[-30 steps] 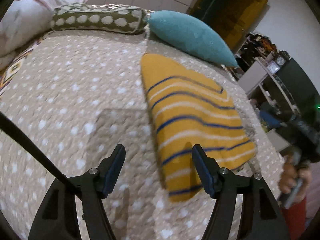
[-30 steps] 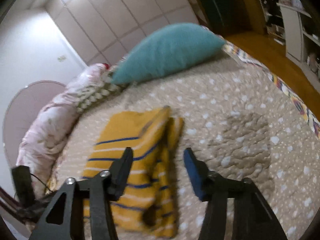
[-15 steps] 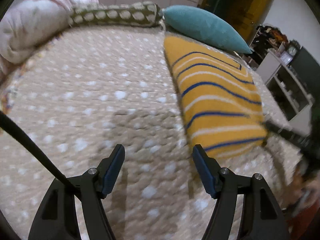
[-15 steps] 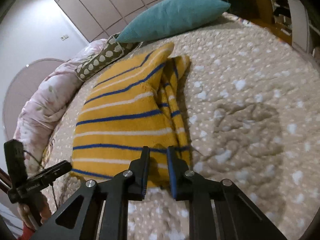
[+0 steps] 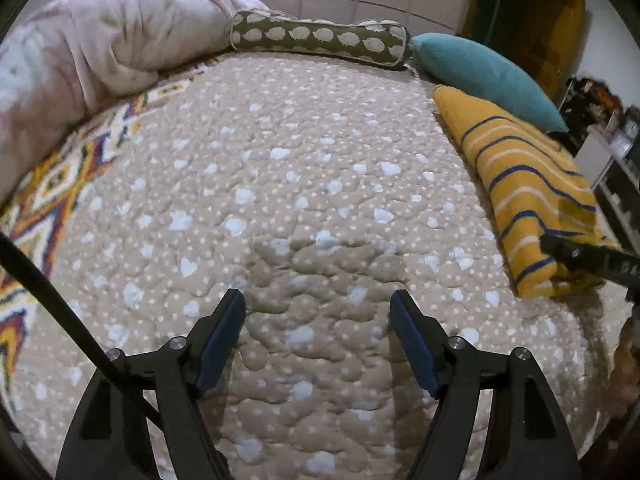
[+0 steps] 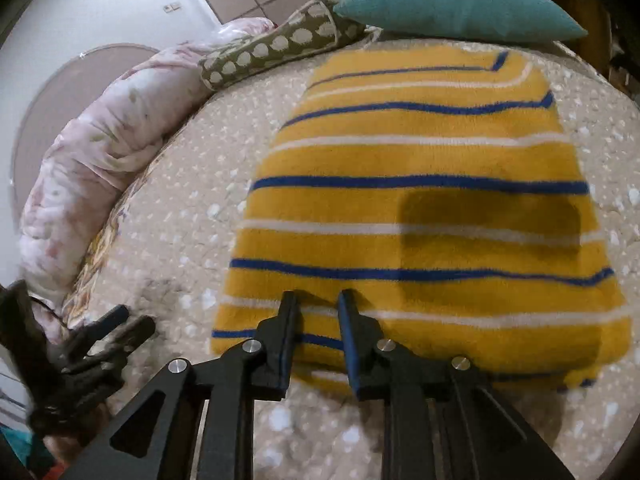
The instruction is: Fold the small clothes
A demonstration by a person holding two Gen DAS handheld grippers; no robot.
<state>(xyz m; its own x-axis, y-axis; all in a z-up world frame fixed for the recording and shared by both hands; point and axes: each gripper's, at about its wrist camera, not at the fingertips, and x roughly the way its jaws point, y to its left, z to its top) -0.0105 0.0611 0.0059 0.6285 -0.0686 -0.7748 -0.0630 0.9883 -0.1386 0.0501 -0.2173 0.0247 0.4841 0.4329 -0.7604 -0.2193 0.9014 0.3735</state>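
Right wrist view: far edge of folded yellow striped sweater [image 6: 420, 160] blurred; its lower right corner lost in shadow and a dark rectangular shadow cast across its middle. Lower left of frame: left hand-held gripper [image 6: 120, 324] blurred, the hand under it cut off by the rim. Left wrist view: only a dark finger of the other tool showing at the right edge over the sweater's near corner, with a smeared bit of a person's hand [image 5: 628, 360] below it. Counted: one sweater, lying flat on the spotted beige bed [image 5: 300, 160], centre of the right view and far right of the left view; one teal pillow [image 6: 460, 0]; one spotted bolster [image 6: 276, 48]; one pink quilt [image 6: 100, 140] bunched along the left; two tools. Right hand-held gripper [image 6: 316, 300] angled down at the sweater's near hem, jaws just narrowed to a slim gap with yellow fabric seen between; impossible to tell whether pinched. Left hand-held gripper angled down over bare bedspread, jaws just widened further, standing far apart, nothing between.
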